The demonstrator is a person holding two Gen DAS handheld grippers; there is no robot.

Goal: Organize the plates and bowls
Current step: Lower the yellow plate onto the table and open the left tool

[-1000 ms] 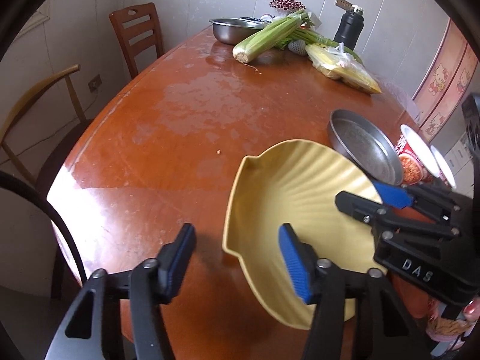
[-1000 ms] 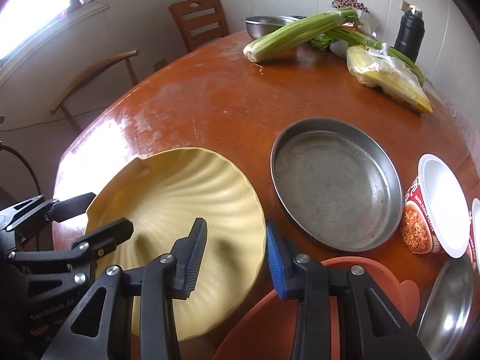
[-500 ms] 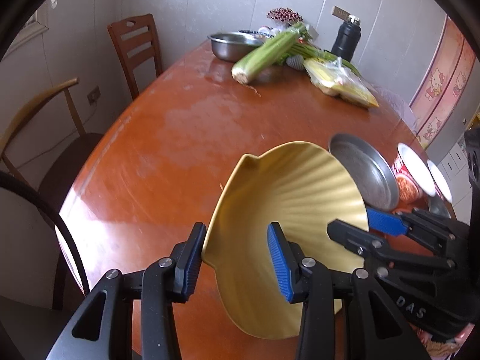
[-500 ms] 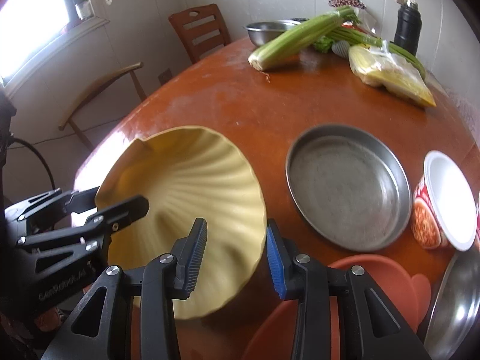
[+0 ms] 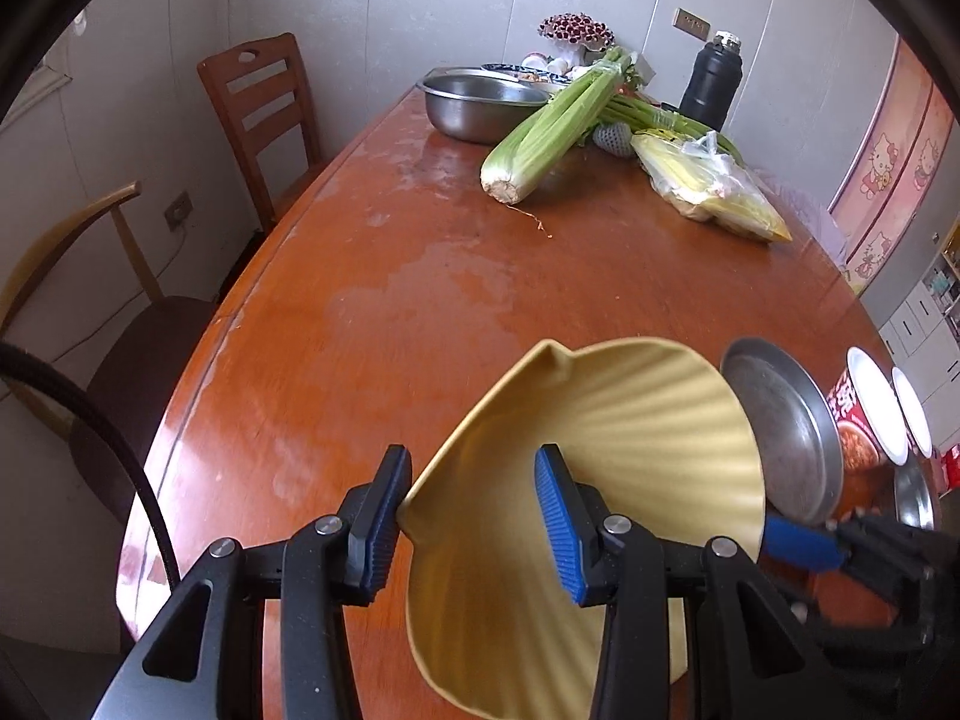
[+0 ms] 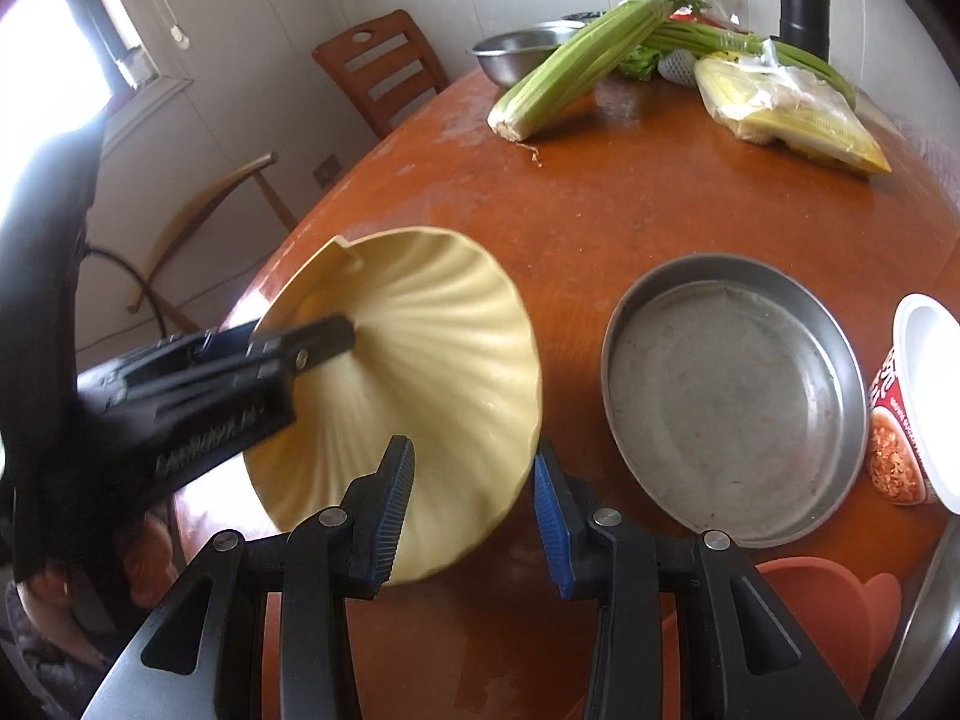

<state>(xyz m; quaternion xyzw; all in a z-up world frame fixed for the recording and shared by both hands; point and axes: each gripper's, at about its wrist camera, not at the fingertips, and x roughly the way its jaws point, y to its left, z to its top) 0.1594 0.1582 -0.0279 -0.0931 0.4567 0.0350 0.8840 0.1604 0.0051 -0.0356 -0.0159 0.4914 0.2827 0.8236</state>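
- L tongs (image 5: 468,516) straddle rim of yellow shell plate (image 5: 606,468), pads apart w/ gap, not clamped.
- R tongs (image 6: 474,510) likewise, apart round opposite rim.
- Plate tilted above worktop (image 5: 420,300), beside steel pan (image 6: 732,408).

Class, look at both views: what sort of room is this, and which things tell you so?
Probably a home dining room or kitchen: a round wooden table with wooden chairs, raw celery, and a steel bowl.
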